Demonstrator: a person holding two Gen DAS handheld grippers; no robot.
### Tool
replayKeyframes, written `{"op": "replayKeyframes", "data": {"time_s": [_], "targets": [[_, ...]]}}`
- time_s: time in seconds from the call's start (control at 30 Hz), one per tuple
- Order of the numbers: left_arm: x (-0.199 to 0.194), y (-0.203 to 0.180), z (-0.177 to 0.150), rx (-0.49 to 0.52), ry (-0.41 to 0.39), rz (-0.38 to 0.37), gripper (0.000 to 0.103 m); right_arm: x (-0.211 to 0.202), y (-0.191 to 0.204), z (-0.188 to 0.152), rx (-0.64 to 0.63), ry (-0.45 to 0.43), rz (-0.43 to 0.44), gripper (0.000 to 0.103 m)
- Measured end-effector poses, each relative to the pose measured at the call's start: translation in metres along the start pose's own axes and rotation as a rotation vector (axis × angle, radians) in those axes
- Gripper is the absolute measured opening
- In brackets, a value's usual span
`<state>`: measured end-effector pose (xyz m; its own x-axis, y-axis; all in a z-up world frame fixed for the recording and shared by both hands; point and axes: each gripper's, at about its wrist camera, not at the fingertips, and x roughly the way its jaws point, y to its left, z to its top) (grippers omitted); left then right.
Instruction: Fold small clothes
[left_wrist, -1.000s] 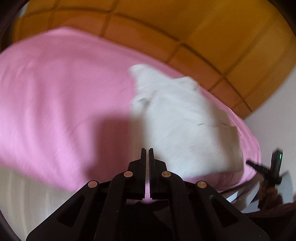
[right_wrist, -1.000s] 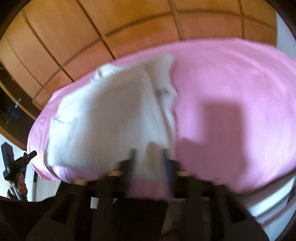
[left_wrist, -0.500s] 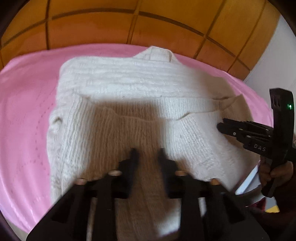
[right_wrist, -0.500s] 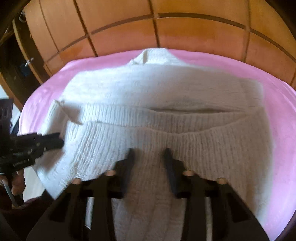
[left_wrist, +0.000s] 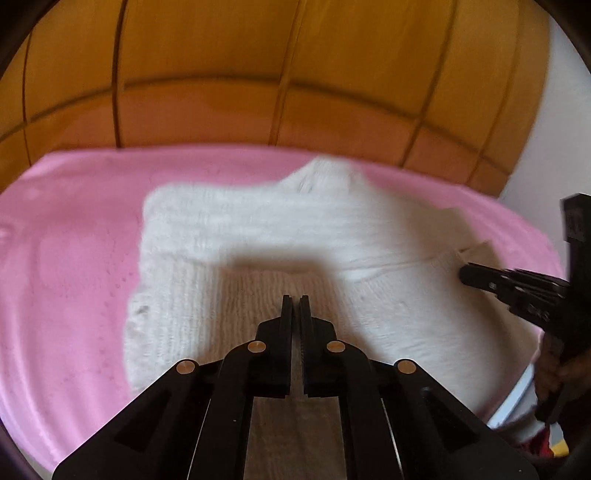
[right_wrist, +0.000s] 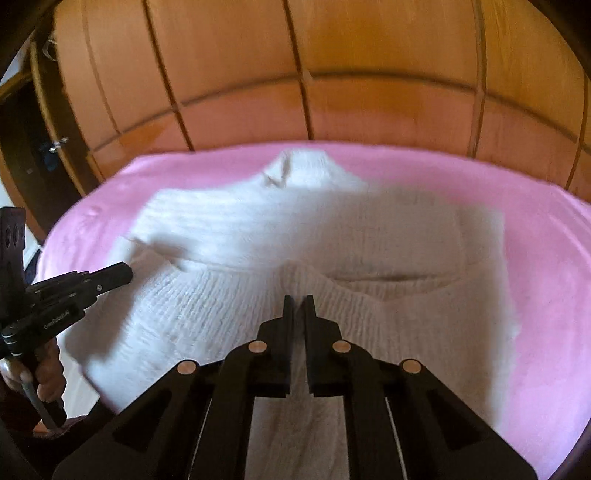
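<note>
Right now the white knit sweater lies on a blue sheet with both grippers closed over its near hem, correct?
Not quite: the sheet is pink, not blue, as the right wrist view shows. The white knit sweater does lie on it, and the left gripper and right gripper are closed over its near hem.

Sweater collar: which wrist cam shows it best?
Right wrist view. The white knit sweater's collar sits near centre at the far edge on the pink sheet, its opening faintly visible. In the left wrist view the collar is off to the right and more smeared, showing only a pale bump.
</note>
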<state>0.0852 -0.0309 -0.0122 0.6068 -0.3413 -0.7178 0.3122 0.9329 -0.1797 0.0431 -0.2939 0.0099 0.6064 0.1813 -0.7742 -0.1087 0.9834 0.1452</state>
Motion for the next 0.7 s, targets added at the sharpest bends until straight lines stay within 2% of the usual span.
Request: {"op": "replayKeyframes", "data": {"time_s": [0.07, 0.27, 0.37, 0.4, 0.43, 0.47, 0.5, 0.53, 0.6, 0.67, 0.7], "targets": [[0.025, 0.005, -0.003, -0.013, 0.067, 0.017, 0.003, 0.015, -0.006, -0.008, 0.032, 0.014, 0.004, 0.005], [0.009, 0.009, -0.007, 0.007, 0.048, 0.018, 0.003, 0.007, -0.013, -0.013, 0.077, -0.001, 0.037, 0.007], [-0.010, 0.020, -0.011, 0.004, -0.001, 0.083, 0.003, 0.003, -0.013, -0.011, 0.089, -0.003, 0.057, 0.017], [-0.013, 0.027, -0.011, -0.007, -0.007, 0.103, 0.003, 0.001, -0.014, -0.012, 0.091, -0.004, 0.068, 0.024], [-0.017, 0.037, -0.011, -0.027, -0.010, 0.113, 0.010, -0.001, -0.013, -0.012, 0.089, -0.006, 0.073, 0.030], [-0.018, 0.044, -0.010, -0.042, -0.006, 0.121, 0.019, -0.001, -0.011, -0.012, 0.081, -0.006, 0.069, 0.032], [-0.017, 0.051, -0.009, -0.055, 0.000, 0.129, 0.037, -0.001, -0.008, -0.012, 0.072, -0.007, 0.067, 0.035], [-0.017, 0.054, -0.008, -0.061, 0.004, 0.124, 0.047, -0.001, -0.006, -0.012, 0.065, -0.008, 0.066, 0.039], [-0.013, 0.054, -0.005, -0.036, 0.010, 0.107, 0.048, -0.004, -0.003, -0.010, 0.053, -0.007, 0.066, 0.043], [-0.007, 0.049, -0.003, 0.002, 0.013, 0.145, 0.048, -0.013, -0.003, -0.007, 0.045, -0.020, 0.069, 0.048], [-0.004, 0.046, -0.003, 0.024, 0.014, 0.150, 0.039, -0.022, -0.006, -0.004, 0.039, -0.044, 0.055, 0.051]]}}
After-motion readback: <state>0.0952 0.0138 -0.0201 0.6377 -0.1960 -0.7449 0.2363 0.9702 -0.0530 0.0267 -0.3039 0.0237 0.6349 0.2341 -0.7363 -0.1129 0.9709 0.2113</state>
